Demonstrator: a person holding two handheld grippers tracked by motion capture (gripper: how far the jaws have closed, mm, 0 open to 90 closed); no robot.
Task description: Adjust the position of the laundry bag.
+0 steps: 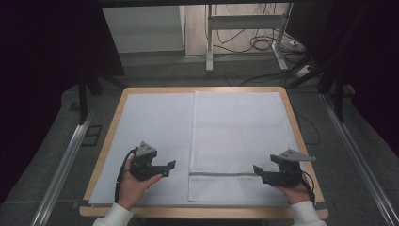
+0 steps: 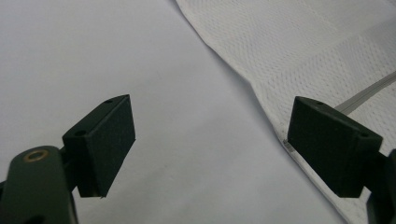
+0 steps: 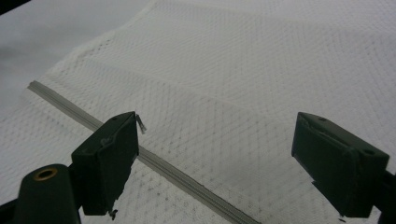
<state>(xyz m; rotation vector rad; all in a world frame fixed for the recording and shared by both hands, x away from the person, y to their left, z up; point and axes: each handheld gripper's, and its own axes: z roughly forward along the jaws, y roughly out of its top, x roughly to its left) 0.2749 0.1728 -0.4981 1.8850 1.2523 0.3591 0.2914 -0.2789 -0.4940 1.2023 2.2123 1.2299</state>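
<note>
A white mesh bag (image 1: 240,143) lay flat on the right half of the desk (image 1: 109,126), on top of a pale sheet (image 1: 157,136) that covered most of the wooden top. The bag ran lengthwise away from the person, and a grey zip (image 1: 221,174) crossed it near the end closest to them.

The left hand-held gripper (image 1: 170,168) was over the bare sheet, just beside the bag's left edge and pointing toward it. Its jaws stood wide apart with nothing between them. In the left gripper view the left hand-held gripper (image 2: 210,149) looked across the sheet (image 2: 116,60), with the bag's edge (image 2: 299,51) running diagonally close by the right jaw and the end of the zip (image 2: 369,91) just beyond it.

The right hand-held gripper (image 1: 258,172) sat at the bag's right side, level with the zip and pointing inward toward the left one. Its jaws were likewise spread wide and held nothing. In the right gripper view the right hand-held gripper (image 3: 215,156) hung over the mesh (image 3: 261,70), and the zip (image 3: 159,163) passed slantwise under the left jaw. I couldn't tell whether the jaws touched the fabric.

Both of the person's white sleeves came in from the near edge, the left hand (image 1: 134,186) and right hand (image 1: 294,190) each wrapped round a handle. The two grippers were well apart, with the zip end of the bag between them.
</note>
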